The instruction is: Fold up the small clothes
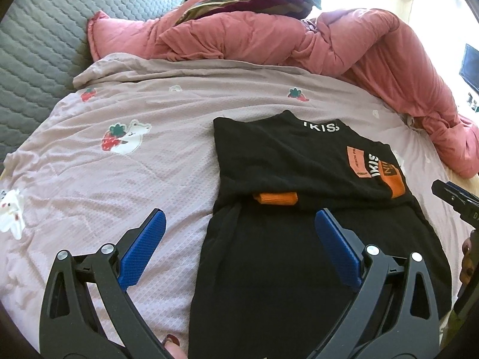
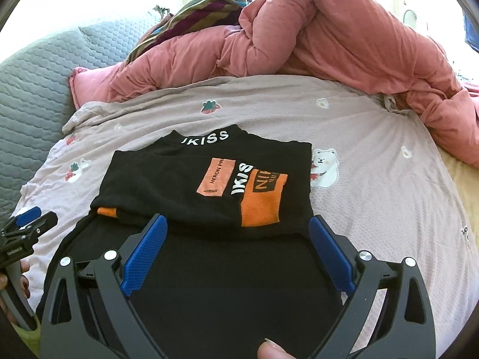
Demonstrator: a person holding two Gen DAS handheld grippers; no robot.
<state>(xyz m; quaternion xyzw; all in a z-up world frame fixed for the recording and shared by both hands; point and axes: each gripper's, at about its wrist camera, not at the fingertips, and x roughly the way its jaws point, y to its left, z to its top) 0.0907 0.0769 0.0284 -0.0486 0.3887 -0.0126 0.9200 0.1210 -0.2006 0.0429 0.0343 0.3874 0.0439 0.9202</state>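
1. Your left gripper (image 1: pixel 239 224) hung above the bed with its jaws released, wide apart and gripping nothing.
2. Its left finger (image 1: pixel 143 248) was over the blanket (image 1: pixel 119 185); its right finger (image 1: pixel 338 248) was over the black shirt (image 1: pixel 284 161).
3. Your right gripper (image 2: pixel 236 233) also had its jaws released and empty, both blue fingers (image 2: pixel 145 257) over the near part of the shirt.
4. The shirt lay on the pale pink blanket printed with strawberries and bears, in the middle of the bed.
5. Its far part was folded back over the near part, so the collar lettering and the orange patches (image 2: pixel 260 206) faced up.
6. An orange cuff (image 1: pixel 275 199) showed at the fold line, on the shirt's left side.
7. A bunched pink quilt (image 1: pixel 344 45) lay along the far edge of the bed, with a striped cloth (image 1: pixel 248 0) on top.
8. A grey quilted cover (image 1: pixel 39 45) lay to the left.
9. Each gripper was visible at the edge of the other camera's view.
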